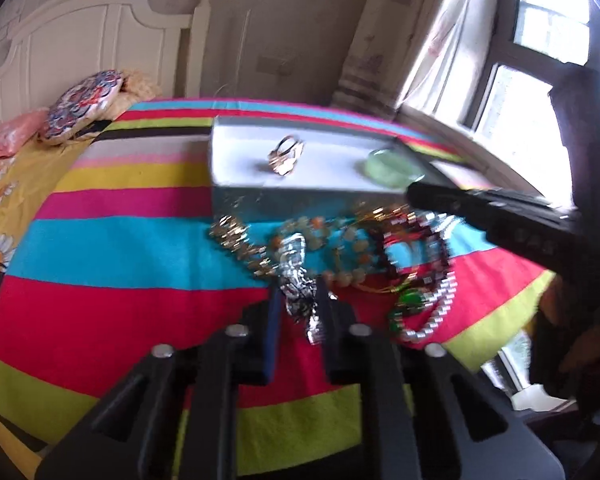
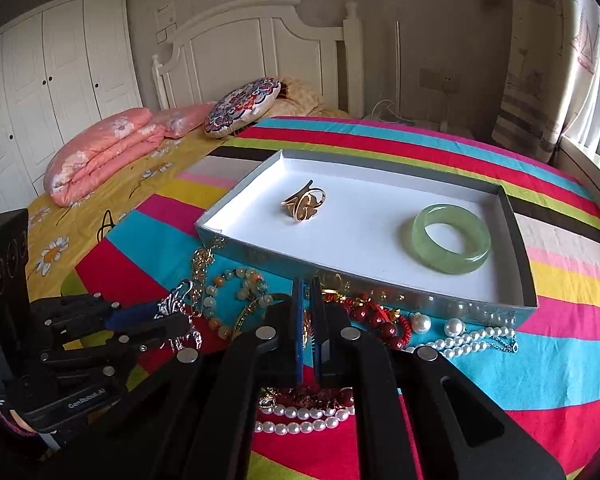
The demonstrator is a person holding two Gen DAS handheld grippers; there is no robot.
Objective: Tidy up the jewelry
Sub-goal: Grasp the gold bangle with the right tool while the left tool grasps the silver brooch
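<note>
A shallow white-lined box (image 2: pixel 518 248) lies on the striped blanket and holds a gold ring (image 2: pixel 305 204) and a green jade bangle (image 2: pixel 451 239); the box also shows in the left wrist view (image 1: pixel 236 160). A pile of jewelry lies in front of it: pale bead bracelet (image 2: pixel 236 292), red bead bracelet (image 2: pixel 374 320), pearl strands (image 2: pixel 472 340). My left gripper (image 1: pixel 298 300) is shut on a silver ornate bracelet (image 1: pixel 296 276), seen also in the right wrist view (image 2: pixel 176 300). My right gripper (image 2: pixel 308 312) hovers over the pile, jaws nearly closed with nothing visibly held.
The striped blanket (image 2: pixel 540 380) covers the bed. Pink folded quilts (image 2: pixel 100 152) and a patterned round cushion (image 2: pixel 244 106) lie near the white headboard (image 2: pixel 260 40). A window (image 1: pixel 540 60) and curtain are on the right.
</note>
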